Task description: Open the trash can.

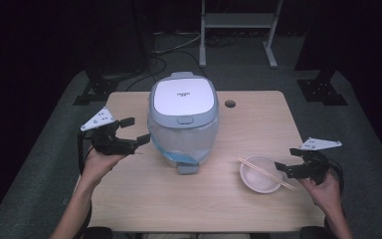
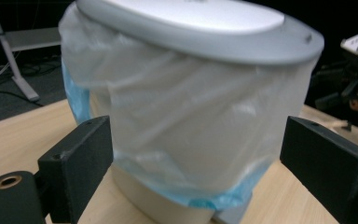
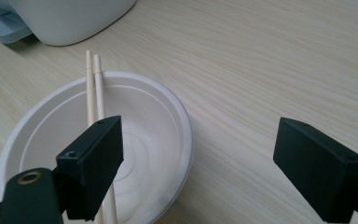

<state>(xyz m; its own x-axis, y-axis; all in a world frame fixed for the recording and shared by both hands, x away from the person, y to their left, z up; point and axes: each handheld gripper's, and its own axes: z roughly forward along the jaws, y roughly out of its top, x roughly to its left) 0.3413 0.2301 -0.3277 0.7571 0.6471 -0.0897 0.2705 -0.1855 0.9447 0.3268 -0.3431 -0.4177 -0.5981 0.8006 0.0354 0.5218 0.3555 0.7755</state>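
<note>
A small white bin [image 1: 183, 119] with a grey-rimmed lid [image 1: 182, 96] stands mid-table, a clear and blue plastic liner [image 2: 186, 126] hanging down its sides. My left gripper [image 1: 135, 131] is open just left of it, its jaws pointing at the bin's side. Right of the bin sits a white bowl [image 1: 259, 174] with a pair of wooden chopsticks [image 1: 264, 173] laid across it. My right gripper [image 1: 282, 169] is open at the bowl's right rim, over the near ends of the chopsticks [image 3: 95, 88]; nothing is held. The bowl [image 3: 154, 140] looks empty.
The wooden table [image 1: 129, 199] has a round cable hole [image 1: 230, 104] behind the bin. A white metal frame [image 1: 238, 22] stands on the floor beyond the table. In the left gripper view, the other gripper [image 2: 349, 88] shows past the bin.
</note>
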